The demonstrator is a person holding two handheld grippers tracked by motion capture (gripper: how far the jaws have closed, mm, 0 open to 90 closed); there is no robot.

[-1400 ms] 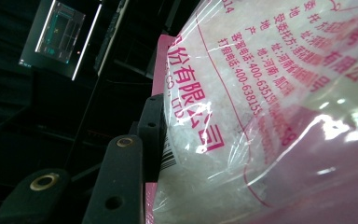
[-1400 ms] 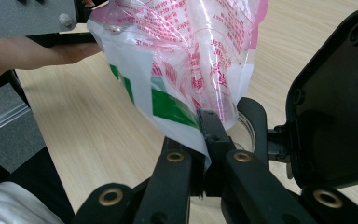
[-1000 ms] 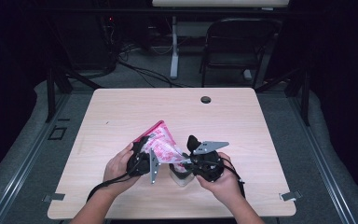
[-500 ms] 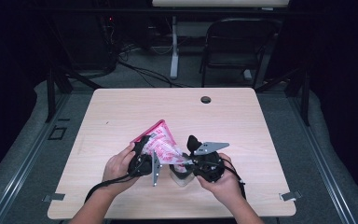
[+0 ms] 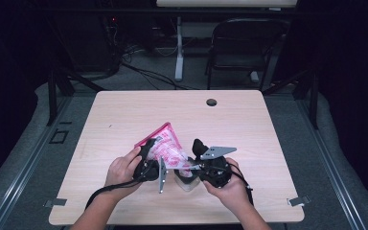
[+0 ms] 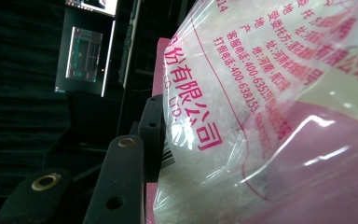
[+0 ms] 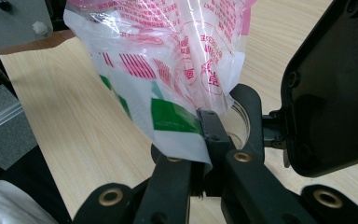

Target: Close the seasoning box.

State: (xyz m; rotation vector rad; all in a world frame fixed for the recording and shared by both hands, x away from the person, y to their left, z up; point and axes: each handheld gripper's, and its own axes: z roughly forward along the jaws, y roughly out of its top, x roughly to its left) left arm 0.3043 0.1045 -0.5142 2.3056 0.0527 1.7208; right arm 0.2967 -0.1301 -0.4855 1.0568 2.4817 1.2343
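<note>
Pink-printed clear bag of white granules, clamped by left tongs and right tongs.

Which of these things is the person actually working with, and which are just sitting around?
In use: clear plastic bag with pink print, left gripper, right gripper, small clear container.
Lying about: black chair, floor cables.

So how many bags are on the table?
1. The pink plastic bag is held above the table's near edge, between the left hand-held gripper and right hand-held gripper.
</note>
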